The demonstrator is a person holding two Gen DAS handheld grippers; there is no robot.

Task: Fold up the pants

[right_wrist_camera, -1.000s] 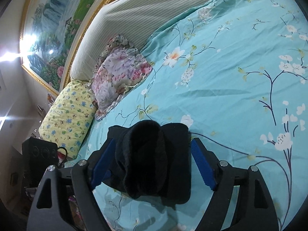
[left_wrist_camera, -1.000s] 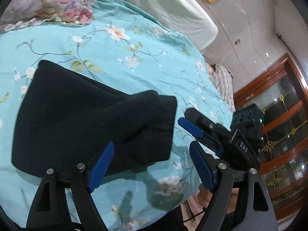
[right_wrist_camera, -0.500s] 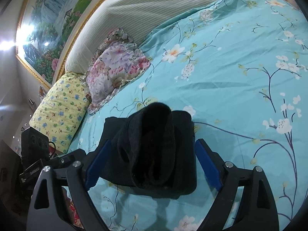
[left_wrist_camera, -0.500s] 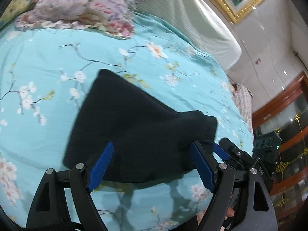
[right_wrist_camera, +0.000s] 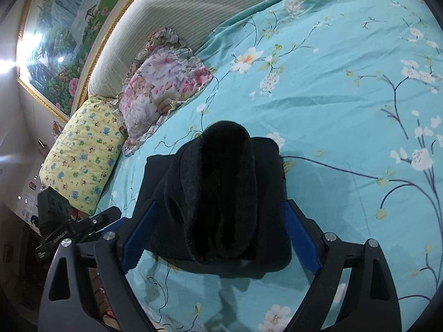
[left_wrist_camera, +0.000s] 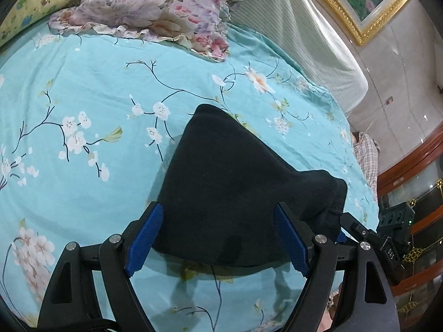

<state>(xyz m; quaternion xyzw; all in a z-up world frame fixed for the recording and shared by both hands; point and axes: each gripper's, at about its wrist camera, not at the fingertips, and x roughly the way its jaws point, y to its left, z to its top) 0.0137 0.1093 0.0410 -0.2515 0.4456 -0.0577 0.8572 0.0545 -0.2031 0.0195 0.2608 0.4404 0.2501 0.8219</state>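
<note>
The black pants [left_wrist_camera: 235,188] lie folded into a thick bundle on the turquoise floral bedsheet [left_wrist_camera: 91,88]. In the right wrist view the bundle [right_wrist_camera: 218,193] shows its rolled, layered end facing me. My left gripper [left_wrist_camera: 218,238] is open, its blue-padded fingers either side of the bundle's near edge, holding nothing. My right gripper [right_wrist_camera: 221,235] is open too, its fingers straddling the bundle's end without gripping it. The right gripper's body shows at the right edge of the left wrist view [left_wrist_camera: 371,238]; the left gripper shows at the left of the right wrist view [right_wrist_camera: 77,229].
A pink floral pillow [left_wrist_camera: 155,5] and a yellow patterned pillow [right_wrist_camera: 83,155] lie by the striped headboard [right_wrist_camera: 193,8]. A framed painting [right_wrist_camera: 63,36] hangs above. A wooden cabinet [left_wrist_camera: 415,171] stands beyond the bed's edge.
My left gripper has swung toward the pants, which now sit between its fingers instead of to the left. My right gripper has moved slightly closer to the bundle. Both stay open.
</note>
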